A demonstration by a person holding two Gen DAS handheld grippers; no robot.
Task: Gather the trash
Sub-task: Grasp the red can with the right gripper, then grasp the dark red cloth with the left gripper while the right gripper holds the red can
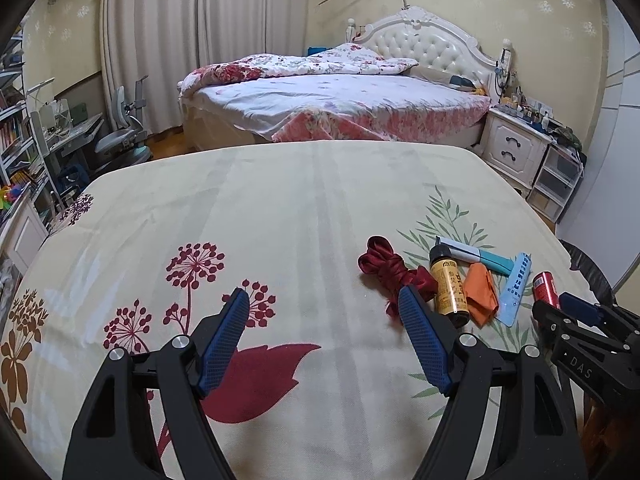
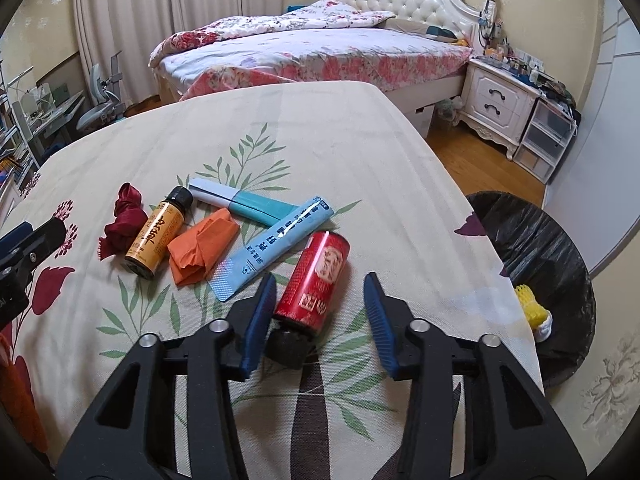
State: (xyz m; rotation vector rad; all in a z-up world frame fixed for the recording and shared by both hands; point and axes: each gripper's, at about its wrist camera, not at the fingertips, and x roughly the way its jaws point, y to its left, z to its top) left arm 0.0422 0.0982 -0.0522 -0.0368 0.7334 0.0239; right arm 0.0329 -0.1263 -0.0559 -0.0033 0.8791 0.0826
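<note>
Trash lies in a cluster on the flowered tablecloth [image 2: 340, 140]: a dark red ribbon [image 2: 122, 220], a yellow bottle [image 2: 158, 236], crumpled orange paper [image 2: 202, 248], a teal and white tube [image 2: 240, 202], a blue sachet [image 2: 276, 240] and a red bottle with a black cap [image 2: 316, 280]. My right gripper [image 2: 320, 280] straddles the red bottle. Its left pad is close to the bottle and its right pad stands clearly apart, so it is open. My left gripper [image 1: 324, 300] hovers open over bare cloth, its right finger just in front of the ribbon [image 1: 390, 272].
A bin lined with a black bag [image 2: 540, 248] stands off the table's right edge, with a yellow foam net [image 2: 532, 308] inside. Beyond the table are a bed [image 1: 340, 96], a white nightstand [image 1: 516, 140] and a desk with a chair [image 1: 120, 136].
</note>
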